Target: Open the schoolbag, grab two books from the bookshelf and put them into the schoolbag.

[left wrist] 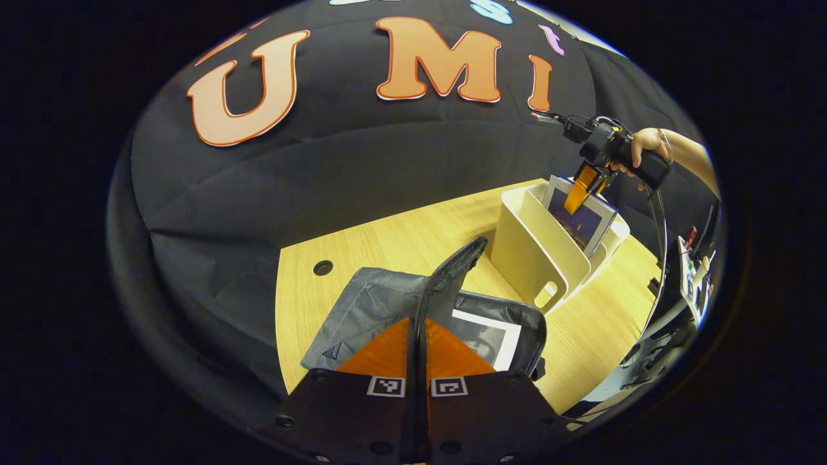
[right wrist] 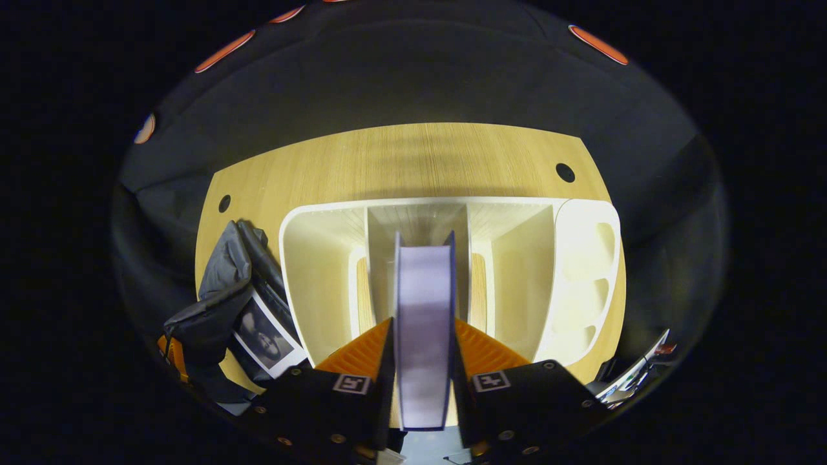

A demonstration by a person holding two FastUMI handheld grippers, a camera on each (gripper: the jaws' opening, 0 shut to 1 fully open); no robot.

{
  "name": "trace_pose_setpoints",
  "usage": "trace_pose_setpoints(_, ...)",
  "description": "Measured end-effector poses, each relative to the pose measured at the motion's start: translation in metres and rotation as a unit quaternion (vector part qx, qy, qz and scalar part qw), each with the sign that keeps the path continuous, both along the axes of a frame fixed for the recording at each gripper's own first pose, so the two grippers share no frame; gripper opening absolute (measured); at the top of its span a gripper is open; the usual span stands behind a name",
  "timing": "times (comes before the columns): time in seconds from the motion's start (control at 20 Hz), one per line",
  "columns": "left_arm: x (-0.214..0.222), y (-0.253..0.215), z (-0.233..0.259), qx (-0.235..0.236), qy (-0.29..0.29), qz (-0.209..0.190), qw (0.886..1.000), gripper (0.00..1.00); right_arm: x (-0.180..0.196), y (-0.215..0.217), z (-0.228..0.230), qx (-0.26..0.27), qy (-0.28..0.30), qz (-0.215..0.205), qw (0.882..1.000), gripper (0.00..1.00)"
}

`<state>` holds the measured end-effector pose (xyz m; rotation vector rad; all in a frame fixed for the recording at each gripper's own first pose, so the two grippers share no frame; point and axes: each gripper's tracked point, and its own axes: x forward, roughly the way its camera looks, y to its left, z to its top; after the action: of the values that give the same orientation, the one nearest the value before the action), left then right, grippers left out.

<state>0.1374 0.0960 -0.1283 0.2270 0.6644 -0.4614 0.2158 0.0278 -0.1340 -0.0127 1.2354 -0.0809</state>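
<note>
Right jaws clamp book (right wrist: 423,336) over bookshelf (right wrist: 323,271) | left jaws pinch schoolbag (left wrist: 381,303) flap

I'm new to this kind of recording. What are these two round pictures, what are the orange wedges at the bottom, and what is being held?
A person holds a two-finger gripper in each hand, with a fisheye camera on each. The orange wedges are each gripper's own fingers.

In the left gripper view, the left gripper is shut on the flap of the grey schoolbag, holding it open. One book already lies inside. Farther off, a hand holds the right gripper over the white bookshelf.

In the right gripper view, the right gripper grips a second book by its edge, over the bookshelf's middle slot. Everything stands on a wooden table.
</note>
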Motion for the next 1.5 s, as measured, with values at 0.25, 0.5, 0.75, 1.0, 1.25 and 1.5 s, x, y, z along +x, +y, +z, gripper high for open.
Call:
trace_pose_setpoints(0.25,0.001,-0.005,-0.002,0.000,0.001,-0.001,1.000,0.01,-0.007,-0.011,-0.002,0.004,0.015,-0.017,1.000,0.41)
trace_pose_setpoints(0.5,-0.002,-0.010,0.000,0.003,-0.002,-0.007,1.000,0.00,-0.018,-0.008,0.028,0.014,0.003,-0.023,1.000,0.34)
trace_pose_setpoints(0.75,-0.005,-0.014,-0.003,-0.003,-0.001,-0.013,1.000,0.00,-0.032,-0.007,0.084,0.005,-0.042,-0.008,0.999,0.33)
trace_pose_setpoints(1.0,-0.007,-0.018,-0.004,-0.005,0.001,-0.021,1.000,0.00,-0.056,0.013,0.142,0.038,-0.096,-0.002,0.995,0.31)
trace_pose_setpoints(1.25,-0.005,-0.016,0.002,0.006,-0.008,-0.031,0.999,0.00,-0.101,0.016,0.180,0.085,-0.147,-0.009,0.985,0.30)
trace_pose_setpoints(1.5,0.000,-0.014,0.005,-0.007,-0.003,-0.027,1.000,0.00,-0.156,0.046,0.179,0.194,-0.195,-0.021,0.961,0.30)
